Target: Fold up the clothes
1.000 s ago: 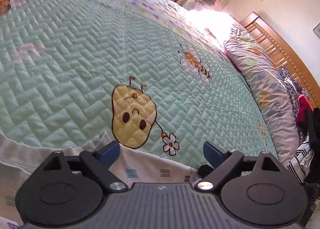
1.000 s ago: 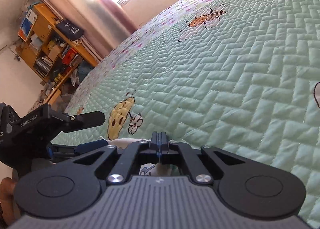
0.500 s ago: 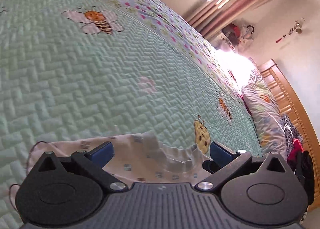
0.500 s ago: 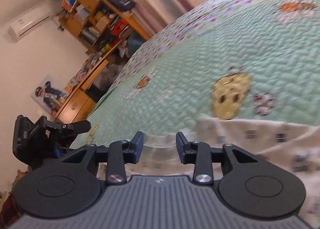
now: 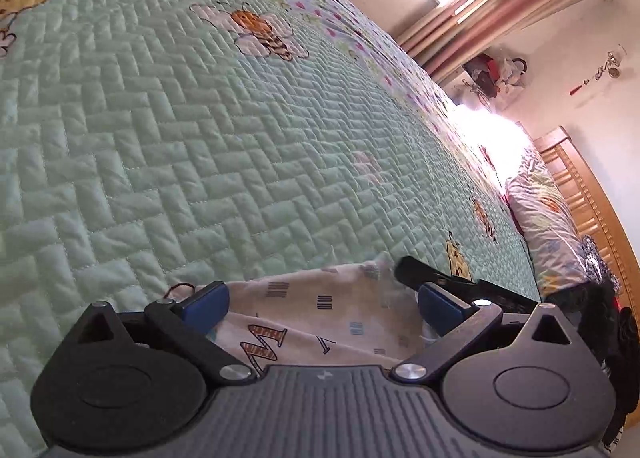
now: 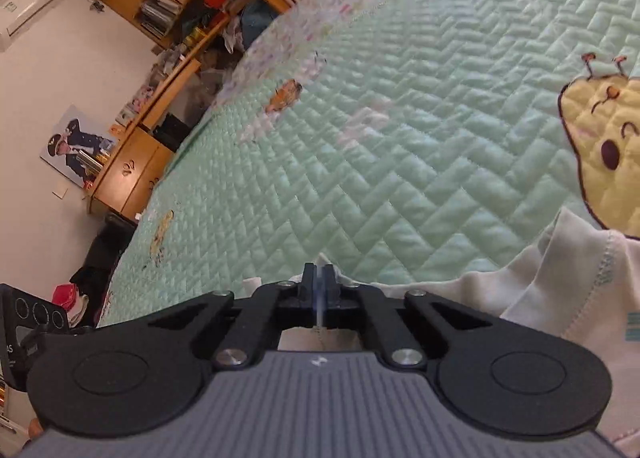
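On the green quilted bed (image 5: 240,146), a pale printed garment (image 5: 320,318) lies at the near edge, just under both tools. Seen from the left wrist, the left tool (image 5: 320,304) stands wide apart over a rumpled part of the cloth, its blue pads clear of the fabric, gripping nothing. Seen from the right wrist, the right tool (image 6: 319,290) is drawn narrow and its jaws are closing, with a thin edge of the garment (image 6: 560,298) caught between the pads. That cloth spreads to the right in loose layers, one stitched hem showing, so it looks bunched rather than squared.

The folding appears to be at an early stage: no neat, flat fold is visible in either view. Likely left to do are taking a second hold with the left tool, spreading the piece flat on the bed, and then making the folds.
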`<action>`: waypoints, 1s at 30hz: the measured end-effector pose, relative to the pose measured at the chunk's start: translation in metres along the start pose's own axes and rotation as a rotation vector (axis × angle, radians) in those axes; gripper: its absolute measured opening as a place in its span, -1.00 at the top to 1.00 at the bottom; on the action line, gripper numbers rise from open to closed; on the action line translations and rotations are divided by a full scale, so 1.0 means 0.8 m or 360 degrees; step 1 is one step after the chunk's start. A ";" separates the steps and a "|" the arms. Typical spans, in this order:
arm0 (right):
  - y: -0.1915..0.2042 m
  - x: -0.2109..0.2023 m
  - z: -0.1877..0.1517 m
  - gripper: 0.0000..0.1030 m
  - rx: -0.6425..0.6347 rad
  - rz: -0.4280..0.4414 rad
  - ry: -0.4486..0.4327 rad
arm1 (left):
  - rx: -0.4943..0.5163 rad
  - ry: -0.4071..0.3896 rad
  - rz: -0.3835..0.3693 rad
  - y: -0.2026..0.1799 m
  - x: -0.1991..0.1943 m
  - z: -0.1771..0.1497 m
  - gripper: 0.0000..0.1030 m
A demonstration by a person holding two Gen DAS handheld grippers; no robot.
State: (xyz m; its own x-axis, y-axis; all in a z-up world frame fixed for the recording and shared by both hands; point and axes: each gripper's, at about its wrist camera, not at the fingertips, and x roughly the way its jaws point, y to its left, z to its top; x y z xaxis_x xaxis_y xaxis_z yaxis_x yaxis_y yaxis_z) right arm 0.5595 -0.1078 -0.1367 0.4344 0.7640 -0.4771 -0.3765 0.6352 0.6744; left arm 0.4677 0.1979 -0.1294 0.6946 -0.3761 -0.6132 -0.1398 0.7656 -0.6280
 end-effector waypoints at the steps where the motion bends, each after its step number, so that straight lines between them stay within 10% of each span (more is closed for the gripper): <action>1: 0.002 -0.020 -0.005 0.60 0.0009 0.0044 -0.0078 | -0.0008 -0.0023 0.0004 -0.001 -0.008 -0.001 -0.98; 7: 0.019 -0.111 -0.064 0.33 0.0017 0.0160 -0.0118 | 0.0110 0.0105 -0.0144 -0.044 -0.033 -0.049 -0.98; 13: 0.013 -0.091 -0.114 -0.02 0.0269 0.0307 0.0020 | 0.0080 0.0134 -0.0072 -0.023 -0.018 -0.081 -0.78; 14: 0.006 -0.088 -0.116 -0.04 0.0279 0.0237 0.0029 | 0.0061 0.0133 -0.0090 -0.017 -0.019 -0.079 -0.78; 17: -0.024 -0.103 -0.111 0.71 0.0342 0.0078 -0.0008 | 0.0089 0.0164 -0.0094 -0.014 -0.023 -0.078 -0.72; 24: -0.086 -0.211 -0.086 0.65 0.0357 -0.0403 -0.0322 | 0.0184 0.0159 0.0047 -0.029 -0.032 -0.081 -0.77; 30: -0.013 -0.201 -0.119 0.10 0.0207 0.0054 -0.0198 | 0.0236 0.0126 -0.0031 -0.071 -0.059 -0.106 -0.98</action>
State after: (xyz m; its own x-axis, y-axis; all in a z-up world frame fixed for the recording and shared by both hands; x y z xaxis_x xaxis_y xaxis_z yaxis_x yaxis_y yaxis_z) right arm 0.4157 -0.2268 -0.1208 0.5240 0.7599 -0.3847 -0.2872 0.5829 0.7601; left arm 0.3832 0.1279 -0.1051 0.6378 -0.4270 -0.6410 -0.0173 0.8241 -0.5662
